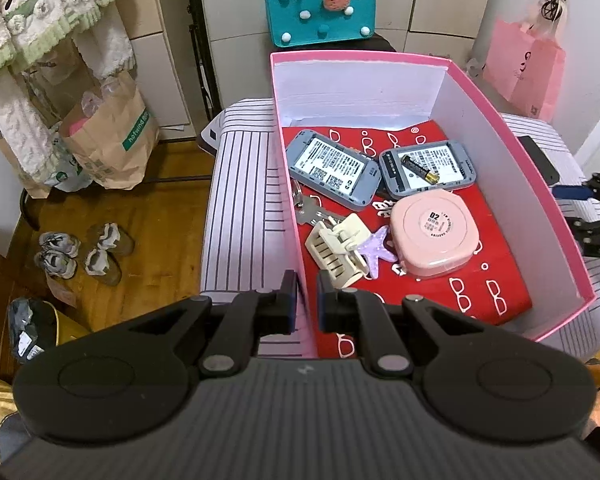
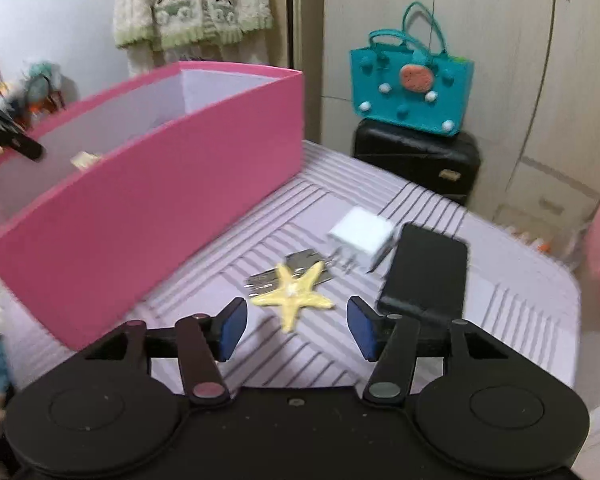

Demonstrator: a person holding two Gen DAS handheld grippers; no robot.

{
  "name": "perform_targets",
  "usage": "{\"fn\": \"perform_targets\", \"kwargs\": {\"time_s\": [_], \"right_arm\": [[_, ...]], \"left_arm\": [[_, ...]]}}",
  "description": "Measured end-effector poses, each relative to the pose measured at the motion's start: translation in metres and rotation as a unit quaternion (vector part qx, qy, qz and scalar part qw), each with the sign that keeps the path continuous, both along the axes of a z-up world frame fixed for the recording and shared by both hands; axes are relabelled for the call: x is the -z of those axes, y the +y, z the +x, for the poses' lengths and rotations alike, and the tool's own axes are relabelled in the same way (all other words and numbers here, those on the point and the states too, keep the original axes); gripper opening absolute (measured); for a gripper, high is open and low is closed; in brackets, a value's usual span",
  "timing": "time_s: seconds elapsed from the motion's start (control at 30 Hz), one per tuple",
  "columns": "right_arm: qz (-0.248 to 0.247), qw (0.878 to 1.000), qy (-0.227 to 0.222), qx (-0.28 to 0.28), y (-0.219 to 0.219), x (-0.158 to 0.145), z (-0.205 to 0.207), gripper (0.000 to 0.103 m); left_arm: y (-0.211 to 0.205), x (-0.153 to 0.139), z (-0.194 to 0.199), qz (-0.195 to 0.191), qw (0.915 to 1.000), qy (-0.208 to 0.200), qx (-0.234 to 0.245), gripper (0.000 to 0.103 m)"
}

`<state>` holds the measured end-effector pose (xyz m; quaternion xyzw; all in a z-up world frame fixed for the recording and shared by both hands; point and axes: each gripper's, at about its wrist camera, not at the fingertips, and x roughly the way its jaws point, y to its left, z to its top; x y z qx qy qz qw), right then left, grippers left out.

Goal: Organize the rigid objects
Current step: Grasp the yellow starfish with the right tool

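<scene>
Left hand-held gripper (image 1: 305,300) clamps pink box (image 1: 516,136) wall; right (image 2: 297,330) open (empty). Pink case (image 1: 434,236) reads "02".

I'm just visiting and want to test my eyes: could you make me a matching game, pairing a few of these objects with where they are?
Things:
1. black AA battery
2. yellow starfish hair clip
3. teal felt tote bag
4. round pink plastic case

Places:
A. on the black suitcase
B. on a grey device in the pink box
C. on the red lining of the pink box
D. on the striped bedcover, outside the box

Pairs: 1-B, 2-D, 3-A, 4-C
</scene>
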<state>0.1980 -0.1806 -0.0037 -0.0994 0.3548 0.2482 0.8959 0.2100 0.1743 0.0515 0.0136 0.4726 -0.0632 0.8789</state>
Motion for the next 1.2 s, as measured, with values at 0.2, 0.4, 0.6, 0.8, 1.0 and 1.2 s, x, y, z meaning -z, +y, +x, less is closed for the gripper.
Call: {"fn": "perform_targets", "kwargs": {"time_s": [0.2, 0.4, 0.6, 0.8, 1.0, 1.2], "right_arm": [[-0.004, 0.999, 0.005, -0.033, 0.009, 0.004, 0.015, 0.061], [-0.024, 0.997, 0.047, -0.050, 0.015, 0.010, 0.031, 0.047], [0.002, 0.997, 0.076, -0.019, 0.005, 0.014, 0.038, 0.054], [0.005, 0.998, 0.066, -0.006, 0.005, 0.013, 0.022, 0.053], [0.023, 0.998, 0.053, 0.000, -0.003, -0.003, 0.010, 0.053], [0.053, 0.998, 0.045, -0.007, -0.004, -0.039, 0.000, 0.053]], "left_arm": [[0.000, 0.001, 0.000, 0.004, 1.0000, 0.000, 0.007, 0.007], [-0.003, 0.001, 0.001, 0.010, 0.9999, -0.001, 0.006, 0.007], [-0.002, 0.001, 0.001, 0.003, 1.0000, 0.001, 0.008, 0.007], [-0.002, 0.000, 0.002, 0.009, 0.9999, 0.001, 0.012, 0.007], [-0.005, 0.000, 0.003, 0.017, 0.9996, 0.003, 0.020, 0.007], [-0.010, 0.000, 0.012, 0.039, 0.9983, 0.022, 0.036, 0.008]]}}
